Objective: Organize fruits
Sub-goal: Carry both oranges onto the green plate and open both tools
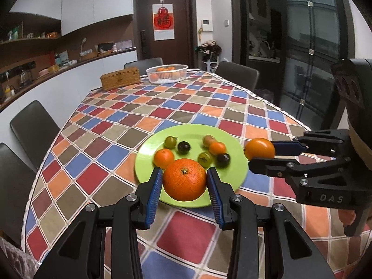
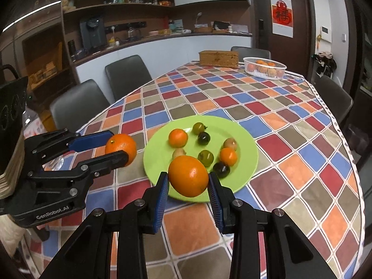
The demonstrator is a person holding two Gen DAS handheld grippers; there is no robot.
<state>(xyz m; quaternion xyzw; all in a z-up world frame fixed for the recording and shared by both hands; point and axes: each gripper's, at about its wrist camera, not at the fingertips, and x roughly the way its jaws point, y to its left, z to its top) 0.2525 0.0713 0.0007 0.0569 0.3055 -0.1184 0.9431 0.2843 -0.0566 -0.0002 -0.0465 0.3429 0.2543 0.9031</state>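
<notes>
Orange, left: large mandarin [image 1: 184, 179] sits between the blue ribbed pads of the left gripper [image 1: 184, 181], one pad on each flank; fingers clamped on it, fruit clear of the plate surface below.
Orientation, left fruit: stem scar faces up and toward the camera; body slightly flattened, wide axis running pad to pad.
Texture, left fruit: pebbled, matte-to-glossy rind, deep orange.
Orange, right: smoother orange [image 2: 188, 176] held between the pads of the right gripper [image 2: 188, 181]; fingers closed on its sides, fruit raised above the near rim of the plate.
Orientation, right fruit: oval, long axis tilted, upper-left to lower-right; stem end not visible.
Cross-view: each gripper shows in the other camera, holding its fruit out beside the plate edge, off to the side.
Plate: round, flat, lime-green plate [image 2: 244, 144], glossy, on the bench.
Plate contents: two small mandarins [image 2: 178, 137], two green tomatoes [image 2: 206, 158], two dark near-black tomatoes [image 2: 221, 169], two tan-pink small fruits [image 2: 230, 143]; all loose, mostly apart.
Bench: covered by tablecloth [image 2: 302, 162] in diamond checks of red, blue, orange, brown, white piping.
Far end: white mesh basket [image 2: 265, 68] with oranges in it, just beside a woven wicker box [image 2: 218, 58].
Seating: dark padded chairs [image 2: 126, 74] along the bench sides.
</notes>
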